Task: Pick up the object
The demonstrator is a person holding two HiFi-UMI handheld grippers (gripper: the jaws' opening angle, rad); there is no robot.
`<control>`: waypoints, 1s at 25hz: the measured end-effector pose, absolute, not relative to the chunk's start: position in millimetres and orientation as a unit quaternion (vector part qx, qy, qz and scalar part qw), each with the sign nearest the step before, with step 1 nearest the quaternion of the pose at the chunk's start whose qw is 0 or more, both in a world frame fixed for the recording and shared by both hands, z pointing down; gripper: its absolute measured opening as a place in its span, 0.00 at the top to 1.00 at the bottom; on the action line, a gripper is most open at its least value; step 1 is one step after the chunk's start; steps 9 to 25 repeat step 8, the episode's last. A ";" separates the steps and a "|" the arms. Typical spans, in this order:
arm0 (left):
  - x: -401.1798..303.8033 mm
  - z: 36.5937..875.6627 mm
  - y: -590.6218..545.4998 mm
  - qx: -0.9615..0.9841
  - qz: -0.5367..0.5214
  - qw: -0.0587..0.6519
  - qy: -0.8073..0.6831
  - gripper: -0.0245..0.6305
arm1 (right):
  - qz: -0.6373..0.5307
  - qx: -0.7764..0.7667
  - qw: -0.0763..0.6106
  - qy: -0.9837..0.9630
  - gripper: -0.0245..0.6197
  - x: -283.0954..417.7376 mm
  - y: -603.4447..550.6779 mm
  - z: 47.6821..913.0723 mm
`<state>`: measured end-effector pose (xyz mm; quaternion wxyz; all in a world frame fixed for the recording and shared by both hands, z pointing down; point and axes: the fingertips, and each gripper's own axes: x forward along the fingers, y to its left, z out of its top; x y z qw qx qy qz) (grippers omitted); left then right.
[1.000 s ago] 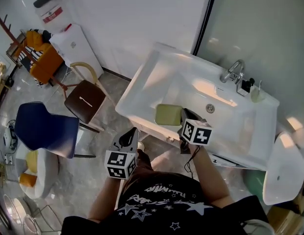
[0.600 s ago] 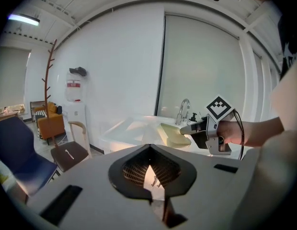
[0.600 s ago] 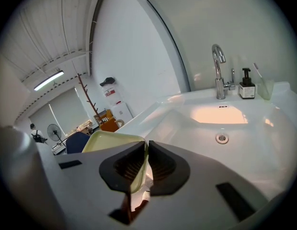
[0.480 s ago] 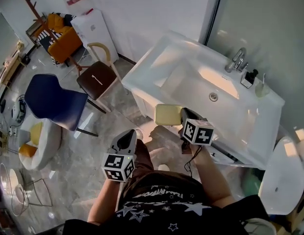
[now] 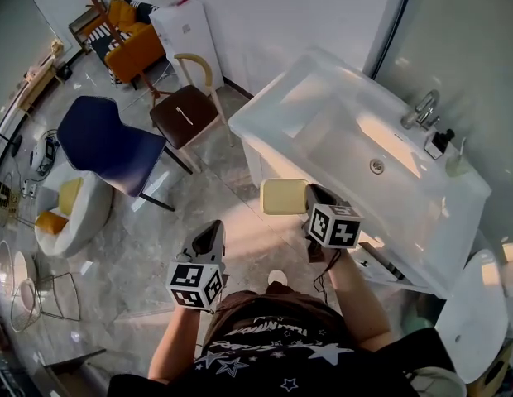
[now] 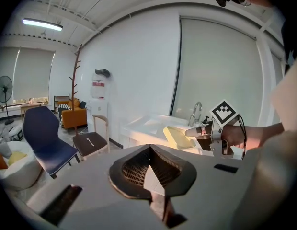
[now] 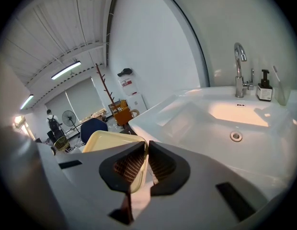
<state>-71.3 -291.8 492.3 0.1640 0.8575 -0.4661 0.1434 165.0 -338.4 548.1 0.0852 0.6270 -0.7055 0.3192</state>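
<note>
A pale yellow rectangular dish (image 5: 283, 196) hangs in the air in front of the white sink (image 5: 283, 106), clear of the basin. My right gripper (image 5: 310, 195) is shut on the dish's near rim. In the right gripper view the rim (image 7: 108, 140) sits pinched between the right gripper's (image 7: 146, 150) dark jaws. My left gripper (image 5: 208, 240) floats lower left above the floor, shut, with nothing in it. In the left gripper view the left gripper (image 6: 151, 159) points at the held dish (image 6: 179, 137) and the right gripper (image 6: 196, 132).
The sink has a chrome faucet (image 5: 422, 110) and a soap bottle (image 5: 438, 143) at its back. A brown chair (image 5: 184, 114), a blue chair (image 5: 107, 143) and a white beanbag (image 5: 66, 213) stand on the marble floor to the left. A white toilet (image 5: 480, 304) is at right.
The yellow dish has left the sink basin and now hangs over the floor in front of it, still in the right gripper. The left gripper dropped a little.
</note>
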 end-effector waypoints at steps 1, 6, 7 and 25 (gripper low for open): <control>-74.0 492.6 -289.3 0.857 0.141 0.166 -0.468 0.94 | 0.320 0.625 0.087 -0.707 0.91 161.2 -337.8 549.2; -99.0 497.2 -267.0 0.853 0.136 0.171 -0.474 0.94 | 0.320 0.623 0.090 -0.708 0.91 136.3 -325.8 552.0; -106.2 497.9 -261.9 0.853 0.136 0.171 -0.475 0.94 | 0.318 0.624 0.091 -0.708 0.91 130.1 -322.1 551.4; -113.4 498.6 -256.8 0.852 0.136 0.170 -0.475 0.94 | 0.317 0.625 0.091 -0.708 0.91 123.8 -318.3 550.8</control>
